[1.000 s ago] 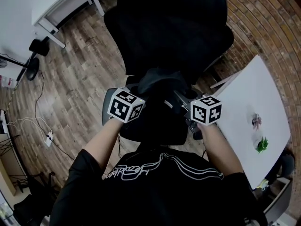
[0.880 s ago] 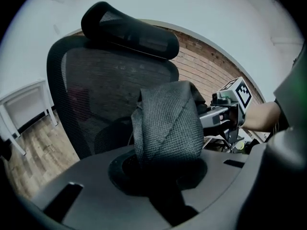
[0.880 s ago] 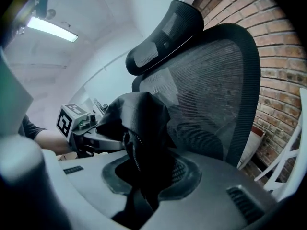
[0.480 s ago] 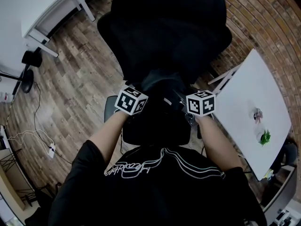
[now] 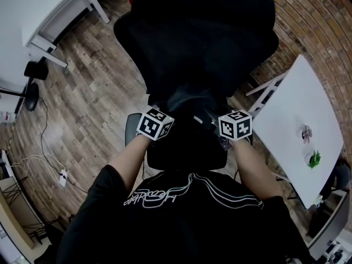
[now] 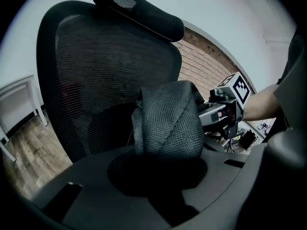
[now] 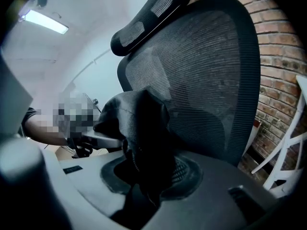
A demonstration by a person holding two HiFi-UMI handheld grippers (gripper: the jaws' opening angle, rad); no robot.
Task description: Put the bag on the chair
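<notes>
A black mesh office chair [image 5: 203, 37] fills the top of the head view, its seat [image 5: 187, 153] close to the person. A dark grey fabric bag [image 5: 190, 100] hangs bunched between the two grippers over the seat. My left gripper [image 5: 168, 114] is shut on the bag's left fold [image 6: 168, 123], fabric running down into its jaws [image 6: 163, 162]. My right gripper [image 5: 212, 119] has bag fabric [image 7: 139, 128] between its jaws [image 7: 144, 176], which are opening. The chair's back [image 7: 206, 80] rises just behind the bag. Whether the bag's bottom touches the seat is hidden.
A white table [image 5: 297, 125] with a small green plant [image 5: 314, 159] stands to the right, by a brick wall [image 5: 324, 26]. A white desk [image 5: 44, 10] is at the upper left. Cables and a power strip [image 5: 62, 176] lie on the wood floor.
The two grippers have drawn slightly closer together, with the bag still between them. The head view has shifted a little, so the chair sits larger in frame.
</notes>
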